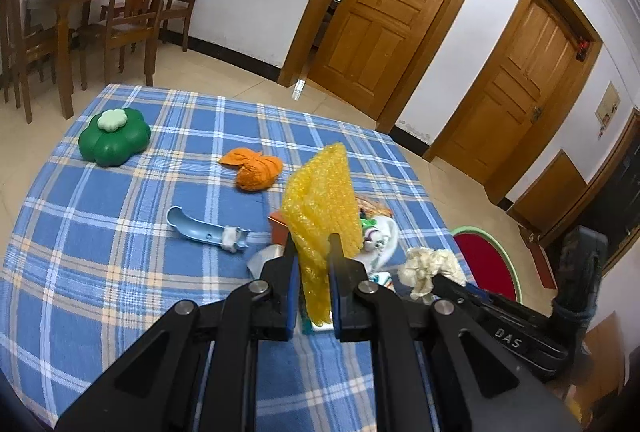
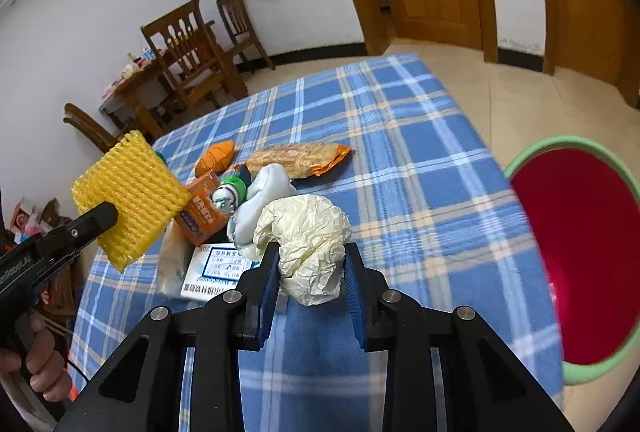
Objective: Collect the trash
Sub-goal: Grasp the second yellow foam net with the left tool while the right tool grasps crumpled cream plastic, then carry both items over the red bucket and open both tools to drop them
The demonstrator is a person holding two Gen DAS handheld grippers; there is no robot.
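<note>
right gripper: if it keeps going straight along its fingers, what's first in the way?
The crumpled cream paper is already clamped in the right gripper. Beyond it, likely the white plastic bag in the trash pile; depth is hard to judge.

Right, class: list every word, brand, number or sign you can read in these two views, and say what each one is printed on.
"DAS": on the black body of the right gripper, seen from the left wrist.
Lettering on the left gripper body: cut off at the frame edge, unreadable.
White box: blue printed characters and a framed panel, too small to read.
Orange box: white characters, blurred.
Snack wrapper: no legible print.
</note>
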